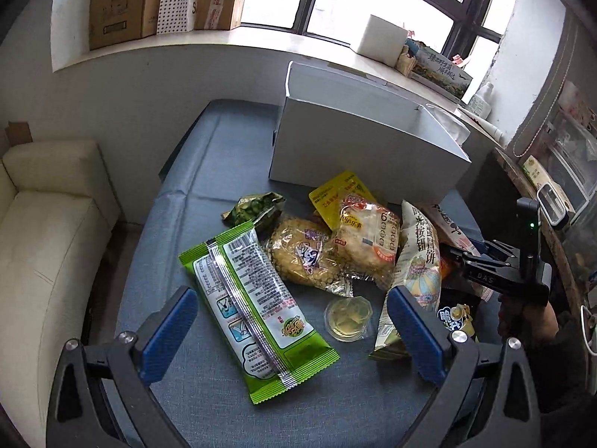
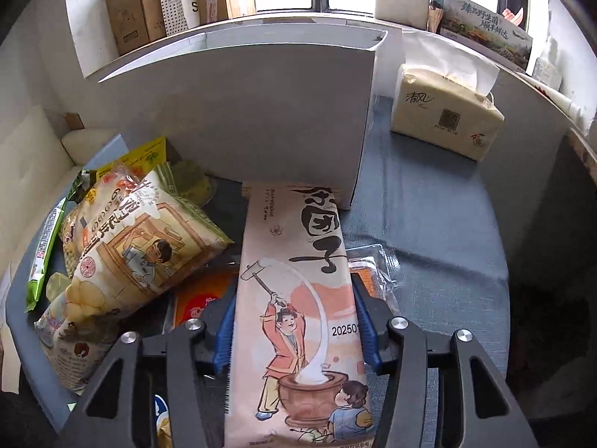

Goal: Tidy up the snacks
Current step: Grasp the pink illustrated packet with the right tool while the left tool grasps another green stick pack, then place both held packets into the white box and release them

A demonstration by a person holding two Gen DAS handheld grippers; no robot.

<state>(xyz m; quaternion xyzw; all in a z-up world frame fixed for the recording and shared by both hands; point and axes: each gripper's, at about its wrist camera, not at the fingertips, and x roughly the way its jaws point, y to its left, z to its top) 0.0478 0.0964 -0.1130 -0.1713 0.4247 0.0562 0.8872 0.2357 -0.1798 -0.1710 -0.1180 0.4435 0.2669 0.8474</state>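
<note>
Sorting looked barely begun: the tall white cardboard box [image 1: 369,149] stood on the blue cloth table [image 1: 194,171], most packets heaped before it. The right gripper [image 2: 294,321] pinched a long pink illustrated snack packet [image 2: 298,298]; the left gripper [image 1: 294,332] hovered spread above a green wrapper [image 1: 253,310].

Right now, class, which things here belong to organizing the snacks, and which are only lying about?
Belong to the job:
pink mochi packet, clamped in the right gripper
green packet
jelly cup
white box
left gripper, open

Lying about:
tissue pack
cardboard boxes on the windowsill
cream sofa
</note>
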